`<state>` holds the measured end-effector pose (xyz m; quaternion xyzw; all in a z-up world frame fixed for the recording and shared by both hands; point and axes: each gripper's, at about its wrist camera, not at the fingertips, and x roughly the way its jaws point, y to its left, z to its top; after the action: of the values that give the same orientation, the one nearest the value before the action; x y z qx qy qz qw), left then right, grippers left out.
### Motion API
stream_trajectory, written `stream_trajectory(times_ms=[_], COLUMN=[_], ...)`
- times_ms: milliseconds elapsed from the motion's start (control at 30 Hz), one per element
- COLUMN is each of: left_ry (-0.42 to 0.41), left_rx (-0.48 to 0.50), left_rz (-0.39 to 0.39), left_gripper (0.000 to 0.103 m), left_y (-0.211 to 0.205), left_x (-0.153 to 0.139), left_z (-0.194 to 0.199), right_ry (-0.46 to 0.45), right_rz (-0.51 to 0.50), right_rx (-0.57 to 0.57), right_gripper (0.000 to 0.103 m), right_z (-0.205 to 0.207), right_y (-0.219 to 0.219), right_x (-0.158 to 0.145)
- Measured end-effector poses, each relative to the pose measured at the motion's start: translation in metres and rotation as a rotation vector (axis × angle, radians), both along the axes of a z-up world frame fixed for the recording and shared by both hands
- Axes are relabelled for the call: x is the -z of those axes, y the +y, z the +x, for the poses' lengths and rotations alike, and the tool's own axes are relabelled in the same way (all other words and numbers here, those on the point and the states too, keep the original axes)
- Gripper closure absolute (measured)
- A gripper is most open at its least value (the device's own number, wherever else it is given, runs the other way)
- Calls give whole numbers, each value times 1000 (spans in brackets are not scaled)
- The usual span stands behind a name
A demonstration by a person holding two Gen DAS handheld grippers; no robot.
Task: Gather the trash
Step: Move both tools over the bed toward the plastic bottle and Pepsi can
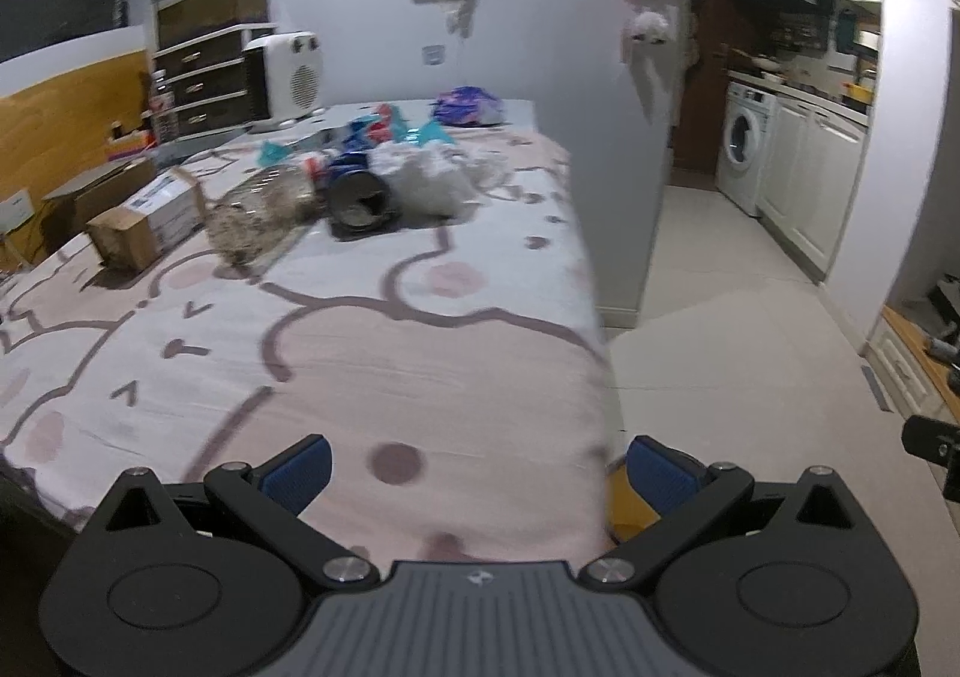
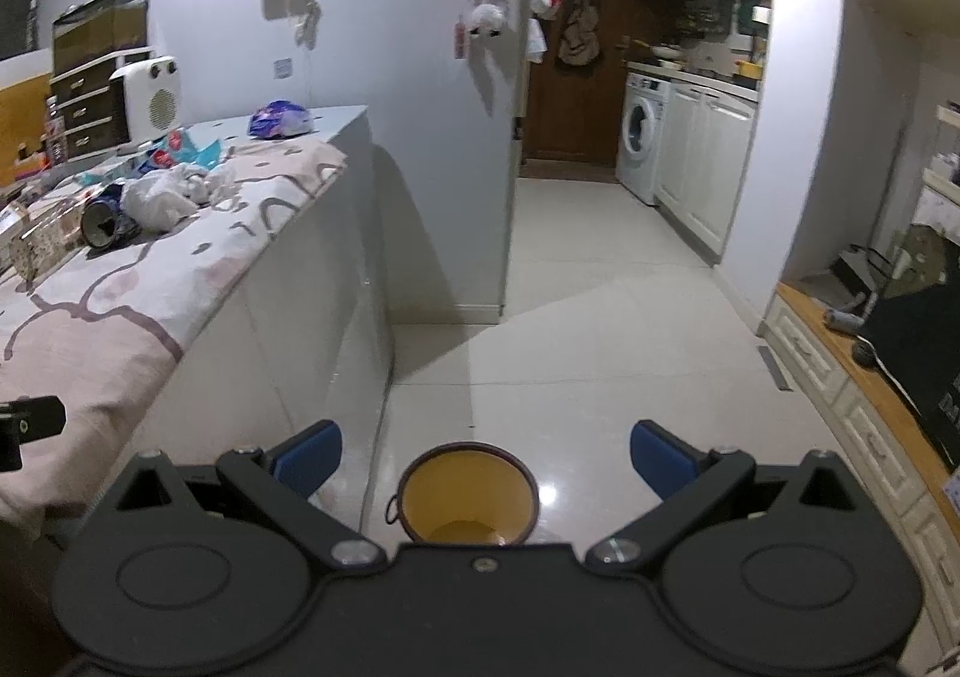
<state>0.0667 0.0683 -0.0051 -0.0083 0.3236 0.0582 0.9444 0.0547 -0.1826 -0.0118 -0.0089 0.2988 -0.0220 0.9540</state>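
Trash lies in a heap at the far end of the table with the pink patterned cloth (image 1: 372, 365): a crumpled white plastic bag (image 1: 429, 179), a dark can on its side (image 1: 360, 200), a clear plastic bottle (image 1: 264, 212), blue wrappers (image 1: 375, 128) and a purple bag (image 1: 468, 105). The heap also shows in the right wrist view (image 2: 159, 197). My left gripper (image 1: 480, 470) is open and empty over the table's near end. My right gripper (image 2: 486, 458) is open and empty above a yellow bin (image 2: 465, 503) on the floor beside the table.
A cardboard box (image 1: 147, 221) lies left of the trash. A white fan heater (image 1: 288, 77) and drawers (image 1: 201, 83) stand at the back. A wall corner (image 2: 510, 167) is beyond the table. Tiled floor (image 2: 600, 317) leads to a washing machine (image 2: 642, 137).
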Motion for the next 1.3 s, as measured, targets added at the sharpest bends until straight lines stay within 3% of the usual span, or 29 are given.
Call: stream_trajectory(times_ms=[400, 733, 900, 1033, 1300], left_ry=[-57, -80, -96, -115, -112], left_rx=[-161, -169, -169, -164, -148], left_rz=[54, 116, 130, 125, 29], left_gripper=[0, 0, 0, 0, 0], left_y=[88, 142, 166, 180, 197], left_x=[-21, -22, -27, -27, -12], left_z=[41, 81, 106, 134, 178], right_ry=[-39, -125, -104, -116, -155], right_rz=[33, 138, 142, 231, 191], right_rx=[-126, -201, -314, -408, -524], right_gripper=[0, 0, 0, 0, 3], right_z=[57, 97, 123, 146, 190], right_y=[71, 130, 161, 177, 219], right_x=[-11, -16, -22, -27, -31])
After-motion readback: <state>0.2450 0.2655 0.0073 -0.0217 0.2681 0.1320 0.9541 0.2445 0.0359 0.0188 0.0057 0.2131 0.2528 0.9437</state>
